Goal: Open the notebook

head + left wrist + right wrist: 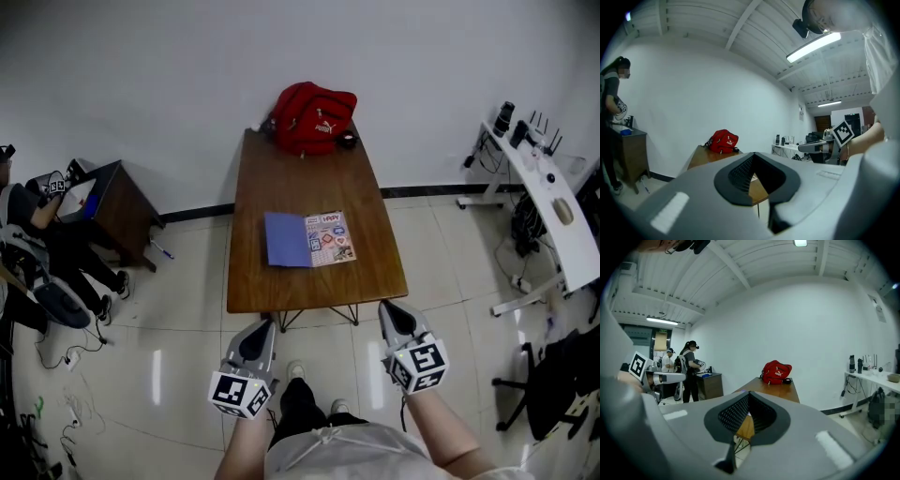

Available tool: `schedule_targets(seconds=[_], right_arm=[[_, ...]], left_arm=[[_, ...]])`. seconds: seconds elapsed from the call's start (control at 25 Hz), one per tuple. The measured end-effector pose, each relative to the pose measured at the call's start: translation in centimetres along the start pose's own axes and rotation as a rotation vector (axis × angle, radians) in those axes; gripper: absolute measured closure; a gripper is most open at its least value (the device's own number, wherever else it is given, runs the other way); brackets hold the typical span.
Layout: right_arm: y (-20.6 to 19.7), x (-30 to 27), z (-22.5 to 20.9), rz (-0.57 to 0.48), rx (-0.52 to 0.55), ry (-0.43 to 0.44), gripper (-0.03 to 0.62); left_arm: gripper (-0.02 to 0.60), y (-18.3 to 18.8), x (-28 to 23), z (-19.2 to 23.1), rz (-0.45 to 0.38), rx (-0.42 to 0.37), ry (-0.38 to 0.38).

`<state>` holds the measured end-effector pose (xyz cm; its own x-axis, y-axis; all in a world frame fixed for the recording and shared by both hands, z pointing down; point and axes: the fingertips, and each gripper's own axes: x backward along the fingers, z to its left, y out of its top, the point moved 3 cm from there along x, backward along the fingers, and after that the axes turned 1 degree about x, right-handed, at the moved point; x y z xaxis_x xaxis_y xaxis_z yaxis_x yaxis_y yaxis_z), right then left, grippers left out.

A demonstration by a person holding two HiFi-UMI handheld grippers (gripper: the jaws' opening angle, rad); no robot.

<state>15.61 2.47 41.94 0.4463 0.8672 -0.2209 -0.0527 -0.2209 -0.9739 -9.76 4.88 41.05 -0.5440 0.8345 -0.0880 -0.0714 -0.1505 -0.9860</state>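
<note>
Head view: long rectangular brown wood-grain table (281, 178) on thin black wire legs, smooth matte top.

At the table's 12 o'clock end: soft, lumpy red fabric backpack (312, 117) w/ white logo, against the plain white wall (187, 75).

Near table ctr, a bit toward 6 o'clock: thin flat paper notebook (309, 239), lying spread. Plain blue rectangle on the 9 o'clock side, white sticker-patterned rectangle on the 3 o'clock side, inner edges touching. Well apart from the backpack, touched by neither gripper.

L gripper (264, 323), smooth grey plastic w/ a black-and-white square-marker cube at the rear: held at approx 7 o'clock of the table, just off the near edge, over glossy pale tiled floor (187, 328). In left gripper view: jaws closed together, black ribbed pads forming a V-shaped notch, nothing betw them; table edge visible through the notch.

R gripper (387, 307), same grey build and marker cube: at approx 5 o'clock of the table, also off the near edge. In right gripper view: jaws closed together, ribbed black pads meeting, nothing gripped.

At 9 o'clock, apart from the table: small dark wooden cabinet (117, 202), boxy. At 3 o'clock: long white desk (553, 216) w/ small items on top, too small to tell.
</note>
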Motion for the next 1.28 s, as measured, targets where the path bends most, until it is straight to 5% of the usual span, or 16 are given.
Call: schedule_targets(seconds=[0.36, 1.28], right_arm=[[-0.9, 6.9, 2.1, -0.013, 0.037, 0.057, 0.588], [-1.0, 7.9, 5.4, -0.026, 0.016, 0.069, 0.588]], left_arm=[[0.575, 0.2, 4.8, -5.8, 0.001, -0.031, 0.002], [0.575, 1.2, 7.3, -5.1, -0.058, -0.027, 0.014]])
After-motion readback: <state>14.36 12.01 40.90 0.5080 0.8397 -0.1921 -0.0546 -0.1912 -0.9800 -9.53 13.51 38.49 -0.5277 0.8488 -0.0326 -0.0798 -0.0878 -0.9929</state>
